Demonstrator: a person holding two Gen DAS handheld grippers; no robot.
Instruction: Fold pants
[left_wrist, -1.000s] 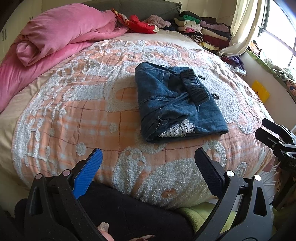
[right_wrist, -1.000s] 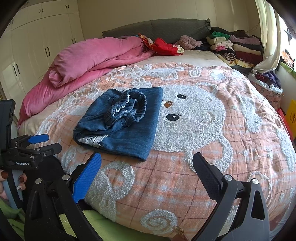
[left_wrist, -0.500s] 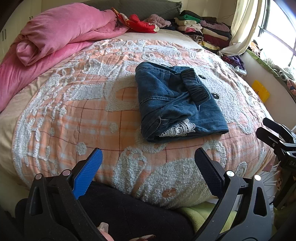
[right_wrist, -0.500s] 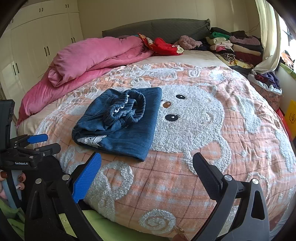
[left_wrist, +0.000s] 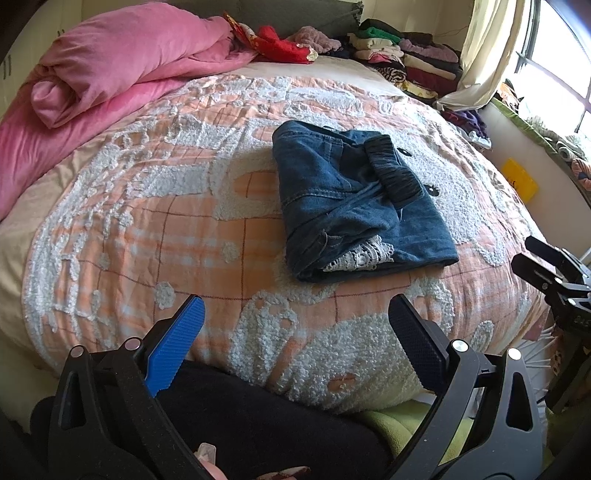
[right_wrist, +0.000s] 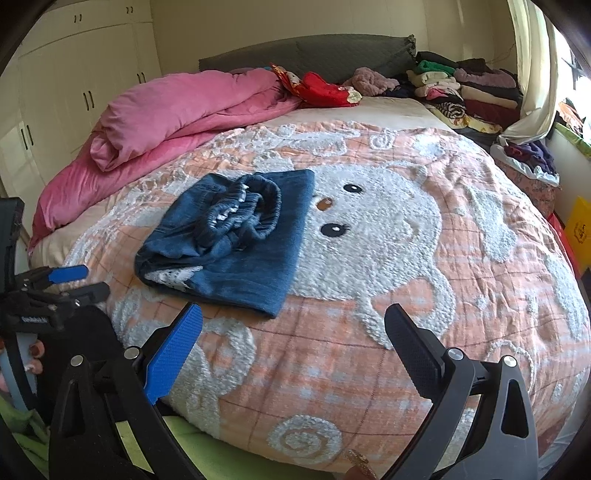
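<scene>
Blue denim pants (left_wrist: 354, 199) lie folded into a compact rectangle on the orange and white bedspread (left_wrist: 147, 221), elastic waistband on top and white lace trim showing at the near edge. They also show in the right wrist view (right_wrist: 232, 236). My left gripper (left_wrist: 295, 332) is open and empty, held back at the near edge of the bed, short of the pants. My right gripper (right_wrist: 293, 332) is open and empty, also near the bed's front edge, to the right of the pants. Each gripper shows at the edge of the other's view.
A pink duvet (left_wrist: 110, 70) is bunched at the far left. Red clothing (left_wrist: 280, 44) and stacks of folded clothes (left_wrist: 406, 59) lie at the head of the bed. A curtain and window (left_wrist: 517, 55) are on the right, wardrobes (right_wrist: 74, 81) on the left.
Both grippers stay open and clear of the pants. The views have drifted only slightly; the pants have not moved.
</scene>
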